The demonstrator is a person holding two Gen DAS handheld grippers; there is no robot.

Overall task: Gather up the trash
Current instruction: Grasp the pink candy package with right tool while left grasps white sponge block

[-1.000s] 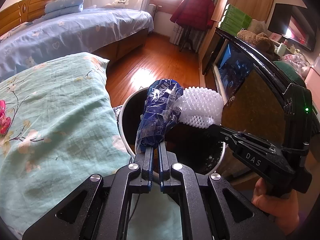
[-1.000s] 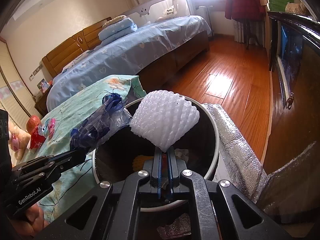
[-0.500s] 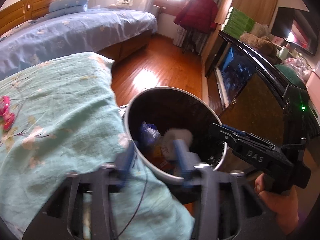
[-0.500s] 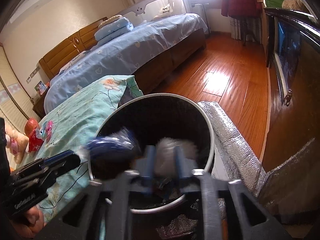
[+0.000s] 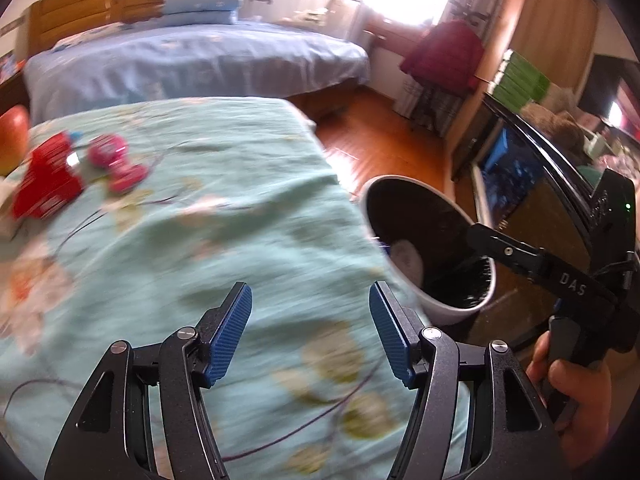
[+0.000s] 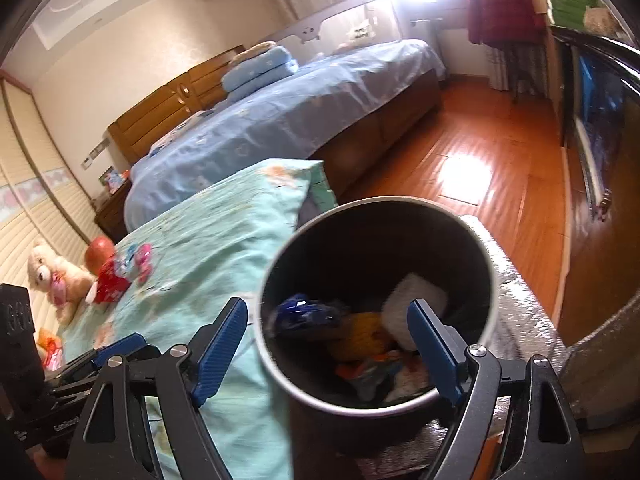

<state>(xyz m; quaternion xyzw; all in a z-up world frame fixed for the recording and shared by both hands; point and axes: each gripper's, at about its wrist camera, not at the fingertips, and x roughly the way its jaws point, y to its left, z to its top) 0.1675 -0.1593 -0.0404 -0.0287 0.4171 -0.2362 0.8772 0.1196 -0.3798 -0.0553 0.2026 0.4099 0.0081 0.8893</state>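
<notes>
The round trash bin point(image 6: 490, 264) stands beside the teal bedspread; it also shows in the left wrist view point(image 5: 448, 308). Inside it lie the blue plastic wrapper point(image 6: 306, 314), the white foam net point(image 6: 412, 304) and other coloured scraps. My right gripper point(image 6: 326, 334) is open and empty above the bin's near rim. My left gripper point(image 5: 310, 326) is open and empty over the bedspread point(image 5: 200, 220), left of the bin. A red packet point(image 5: 44, 186) and pink wrappers point(image 5: 116, 160) lie on the bedspread at the far left.
A red apple point(image 6: 100, 258) and a teddy bear point(image 6: 54, 276) lie beyond the packets. A blue bed point(image 6: 300, 108) stands behind. A dark cabinet point(image 5: 532, 184) is to the right, across the wood floor point(image 6: 480, 168). Silver foil matting point(image 6: 520, 292) lies beside the bin.
Both grippers opened and dropped the blue wrapper and the white foam net into the bin. The left gripper then swung left, over the bedspread.
</notes>
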